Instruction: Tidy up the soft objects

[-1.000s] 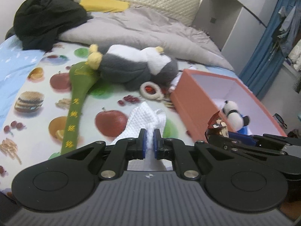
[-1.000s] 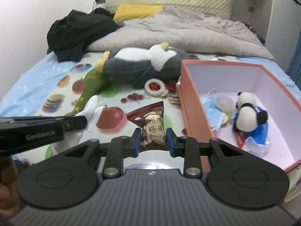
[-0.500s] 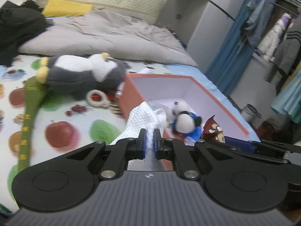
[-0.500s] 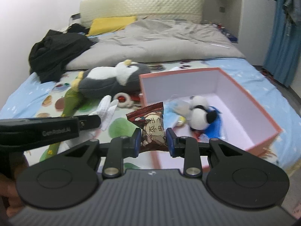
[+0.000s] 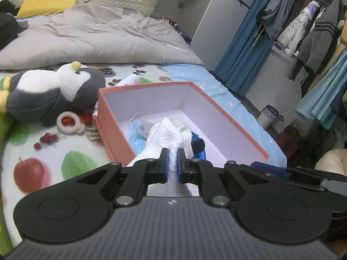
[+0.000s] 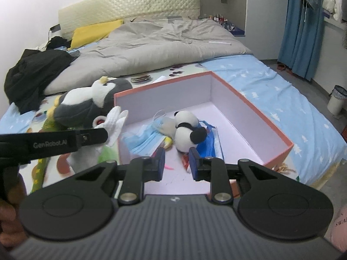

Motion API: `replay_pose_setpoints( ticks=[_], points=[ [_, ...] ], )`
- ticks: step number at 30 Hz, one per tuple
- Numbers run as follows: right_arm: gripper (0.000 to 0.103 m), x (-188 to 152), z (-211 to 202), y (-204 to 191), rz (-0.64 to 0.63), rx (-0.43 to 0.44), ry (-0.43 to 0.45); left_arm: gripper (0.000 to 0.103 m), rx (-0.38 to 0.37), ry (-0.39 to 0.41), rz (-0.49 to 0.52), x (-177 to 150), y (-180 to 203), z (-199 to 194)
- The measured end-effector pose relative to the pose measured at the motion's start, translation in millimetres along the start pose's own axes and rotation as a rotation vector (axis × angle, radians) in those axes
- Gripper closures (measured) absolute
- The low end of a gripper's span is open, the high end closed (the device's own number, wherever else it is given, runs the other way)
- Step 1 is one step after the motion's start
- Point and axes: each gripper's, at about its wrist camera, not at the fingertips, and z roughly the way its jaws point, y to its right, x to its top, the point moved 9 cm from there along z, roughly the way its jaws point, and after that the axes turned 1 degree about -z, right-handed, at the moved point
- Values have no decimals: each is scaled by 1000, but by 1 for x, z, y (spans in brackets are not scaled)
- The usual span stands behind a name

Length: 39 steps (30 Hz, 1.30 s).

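Note:
My left gripper (image 5: 171,164) is shut on a white waffle-weave cloth (image 5: 167,134) and holds it above the near left part of the salmon box (image 5: 151,85). In the right wrist view that gripper (image 6: 102,134) comes in from the left with the cloth (image 6: 116,119) at the box's left wall. My right gripper (image 6: 176,162) hangs over the near end of the box (image 6: 249,99); its jaws are closing with nothing between them. Inside lie a panda plush (image 6: 186,130), blue face masks (image 6: 141,140) and a blue plastic bag (image 6: 208,140). The snack packet is not clearly visible.
A grey and white penguin plush (image 5: 54,95) lies left of the box, with a ring toy (image 5: 69,122) in front of it. A grey duvet (image 6: 162,43) and black clothes (image 6: 32,75) cover the far bed. A bin (image 6: 336,99) stands on the floor to the right.
Both grippers swung to the right, from over the fruit-print sheet to over the box. The snack packet has left the right gripper's jaws. The left still pinches the white cloth.

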Motion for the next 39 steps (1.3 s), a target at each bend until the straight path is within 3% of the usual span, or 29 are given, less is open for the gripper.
replay_pose_setpoints(
  ticks=[13, 15, 16, 17, 18, 27, 39],
  points=[
    [75, 19, 64, 52, 57, -35, -54, 92, 30, -112, 37, 26, -9, 99],
    [75, 17, 67, 56, 68, -43, -63, 86, 22, -129, 31, 24, -10, 105],
    [75, 17, 68, 57, 71, -46, -65, 68, 11, -139, 25, 23, -10, 106],
    [75, 16, 67, 58, 73, -47, -66, 51, 6, -142, 20, 22, -10, 106],
    [75, 16, 66, 58, 75, -47, -64, 49, 4, -134, 22, 23, -10, 104],
    [76, 4, 25, 67, 86, -75, -15, 49, -5, -86, 62, 13, 3, 61],
    [75, -72, -44, 117, 169, -140, 15, 49, -32, -116, 179, -44, 45, 22]
  ],
)
